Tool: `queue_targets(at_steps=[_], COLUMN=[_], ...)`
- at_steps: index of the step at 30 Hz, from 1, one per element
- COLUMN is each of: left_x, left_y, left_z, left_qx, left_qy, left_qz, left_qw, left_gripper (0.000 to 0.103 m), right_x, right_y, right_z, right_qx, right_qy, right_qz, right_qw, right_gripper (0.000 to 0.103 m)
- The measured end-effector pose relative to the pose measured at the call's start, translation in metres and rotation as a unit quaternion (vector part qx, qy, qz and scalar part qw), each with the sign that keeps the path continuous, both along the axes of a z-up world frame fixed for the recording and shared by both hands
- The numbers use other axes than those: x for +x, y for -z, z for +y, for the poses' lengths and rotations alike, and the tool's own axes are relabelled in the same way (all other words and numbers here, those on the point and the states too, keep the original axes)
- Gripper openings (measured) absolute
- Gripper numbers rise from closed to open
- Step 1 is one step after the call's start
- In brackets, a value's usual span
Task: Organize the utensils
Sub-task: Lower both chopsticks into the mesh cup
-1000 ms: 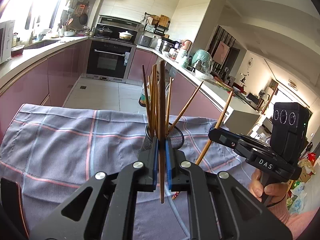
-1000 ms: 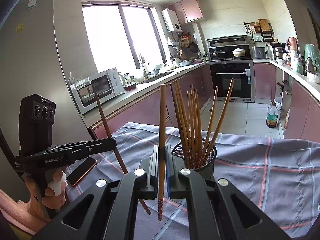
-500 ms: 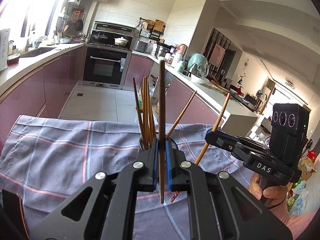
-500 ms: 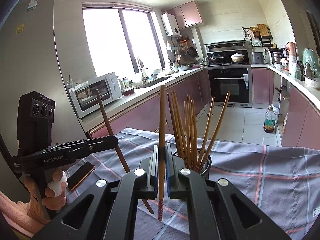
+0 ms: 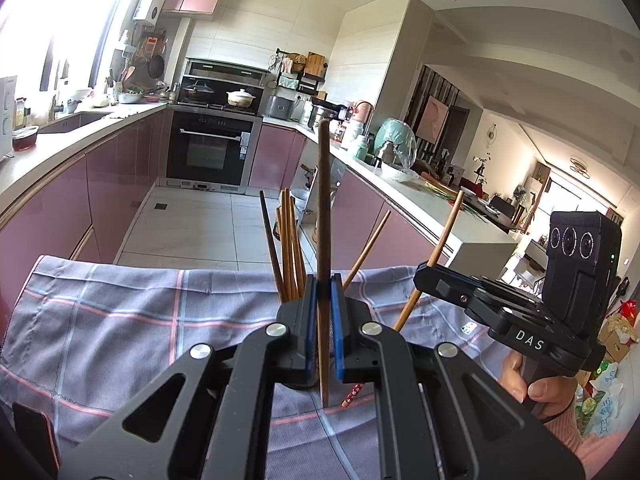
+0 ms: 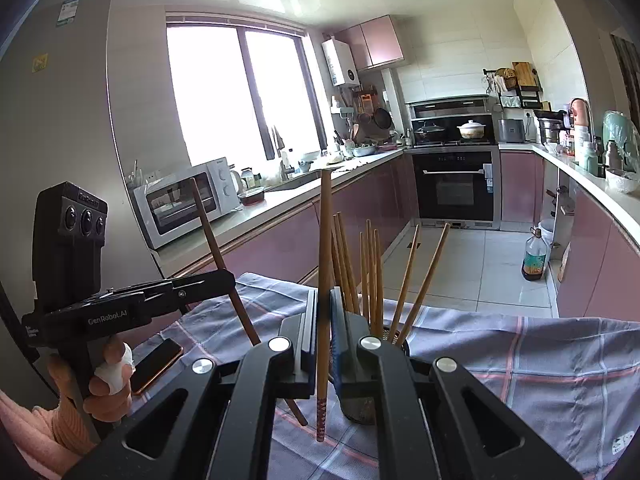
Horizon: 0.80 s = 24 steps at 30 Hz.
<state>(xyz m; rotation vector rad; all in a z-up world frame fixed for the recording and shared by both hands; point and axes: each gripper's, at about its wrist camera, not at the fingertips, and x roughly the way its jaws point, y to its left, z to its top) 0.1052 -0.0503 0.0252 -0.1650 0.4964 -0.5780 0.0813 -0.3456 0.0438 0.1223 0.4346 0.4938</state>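
Your right claw (image 5: 432,280), at the right edge of the left wrist view, reads "DAS" in white, and your left claw (image 6: 224,280), at the left of the right wrist view, reads "GenRobot.AI". Each claw is clamped tight on one upright stick at frame centre: the left on a dark brown wooden chopstick (image 5: 323,240), the right on a light brown chopstick with a red patterned tip (image 6: 324,280). The black mesh utensil cup (image 6: 362,408) of brown chopsticks stands on the blue-grey checked cloth (image 6: 540,360) just behind both claws, lower centre.
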Motion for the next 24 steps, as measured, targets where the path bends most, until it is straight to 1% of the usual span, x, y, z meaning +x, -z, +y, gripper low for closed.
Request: queue_targets(at_steps=[12, 24], left_x=[-0.008, -0.010], left_y=[-0.015, -0.027], left_z=[-0.004, -0.008], left_qx=[-0.005, -0.010], left_qy=[0.002, -0.007], left_qz=[-0.028, -0.044], left_qw=[0.9996, 0.9990], left_gripper=[0.007, 0.007], right_x=[0.007, 0.009], right_y=[-0.010, -0.020], right_z=[0.000, -0.002], right_qx=[-0.001, 0.001], right_qy=[0.005, 0.016], right_qz=[-0.015, -0.033], right_qw=[1.000, 0.999], right_gripper=[0.005, 0.005])
